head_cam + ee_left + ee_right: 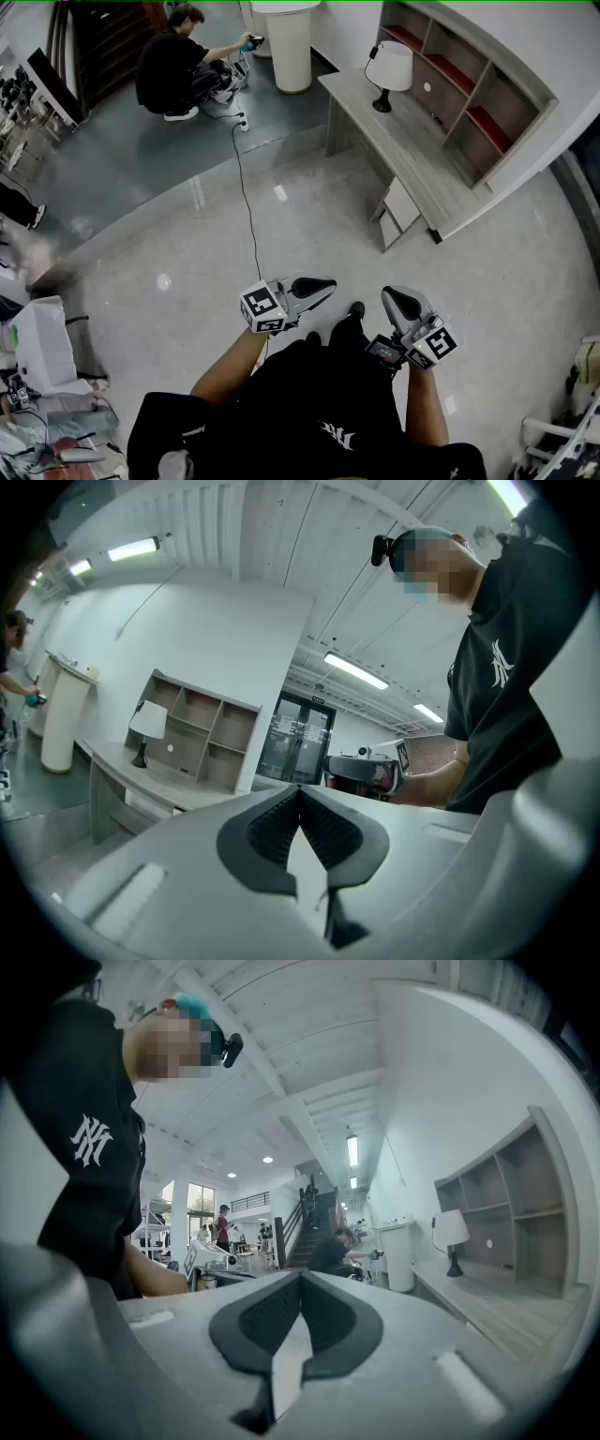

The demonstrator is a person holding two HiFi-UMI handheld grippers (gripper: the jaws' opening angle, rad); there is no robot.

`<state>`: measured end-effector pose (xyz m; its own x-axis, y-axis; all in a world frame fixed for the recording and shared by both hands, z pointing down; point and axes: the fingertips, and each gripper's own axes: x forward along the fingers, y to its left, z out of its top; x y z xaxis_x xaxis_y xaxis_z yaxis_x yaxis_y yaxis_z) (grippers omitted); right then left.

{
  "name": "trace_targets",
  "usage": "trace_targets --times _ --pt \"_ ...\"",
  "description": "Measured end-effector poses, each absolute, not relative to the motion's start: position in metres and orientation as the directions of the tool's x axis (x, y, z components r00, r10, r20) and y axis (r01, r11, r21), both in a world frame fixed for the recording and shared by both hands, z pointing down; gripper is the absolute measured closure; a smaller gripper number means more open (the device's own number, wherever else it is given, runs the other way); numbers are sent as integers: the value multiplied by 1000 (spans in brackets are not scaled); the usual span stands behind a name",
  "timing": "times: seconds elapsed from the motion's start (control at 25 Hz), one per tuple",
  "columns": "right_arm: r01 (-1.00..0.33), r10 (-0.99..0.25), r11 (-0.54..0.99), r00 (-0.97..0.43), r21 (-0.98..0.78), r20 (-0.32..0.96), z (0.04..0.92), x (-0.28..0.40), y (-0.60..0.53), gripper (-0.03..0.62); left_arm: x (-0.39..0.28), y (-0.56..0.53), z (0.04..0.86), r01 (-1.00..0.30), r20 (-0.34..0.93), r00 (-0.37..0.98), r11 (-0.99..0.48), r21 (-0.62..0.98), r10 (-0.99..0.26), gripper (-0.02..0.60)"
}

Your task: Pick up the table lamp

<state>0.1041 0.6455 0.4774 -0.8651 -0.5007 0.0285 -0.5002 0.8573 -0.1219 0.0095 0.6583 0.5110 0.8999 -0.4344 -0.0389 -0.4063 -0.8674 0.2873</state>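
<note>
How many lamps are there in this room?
1. The table lamp stands on the grey desk, near its far end, in front of the shelf unit. More may be hidden out of view.

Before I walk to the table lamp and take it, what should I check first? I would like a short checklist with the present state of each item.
1. Table lamp stands upright on the desk: ok.
2. Table lamp within reach of a tool: not ok, it is far across the floor.
3. Left tool empty: ok, but its jaws are shut and must open before grasping.
4. Right tool empty: ok, jaws shut as well.
5. Walking path to the desk: probably ok, since the black cable lies to the left of it.
6. Table lamp's own cord free: cannot tell.
</note>
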Motion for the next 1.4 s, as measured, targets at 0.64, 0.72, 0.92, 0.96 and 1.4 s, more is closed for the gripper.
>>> trace_targets --times 0.64,0.72,0.92,0.96,1.4 --pt "-460 -472 873 -880 -161 -46 467 92 652 594 11 659 522 -397 -19 905 -861 319 -425 583" --pt "-461 -474 872 -879 -165 -49 467 91 652 594 8 660 523 -400 -19 904 -859 321 -428 583" --pt "-476 -490 862 -870 -175 -49 466 94 651 592 5 658 522 -406 -27 899 -855 324 -437 583" --pt "-480 -494 860 -868 -174 -43 467 96 650 592 6 657 521 -405 -31 899 -855 325 -437 583" --pt "-492 -505 851 -863 -183 -26 466 96 651 592 4 657 523 -401 -40 898 -852 335 -438 583"
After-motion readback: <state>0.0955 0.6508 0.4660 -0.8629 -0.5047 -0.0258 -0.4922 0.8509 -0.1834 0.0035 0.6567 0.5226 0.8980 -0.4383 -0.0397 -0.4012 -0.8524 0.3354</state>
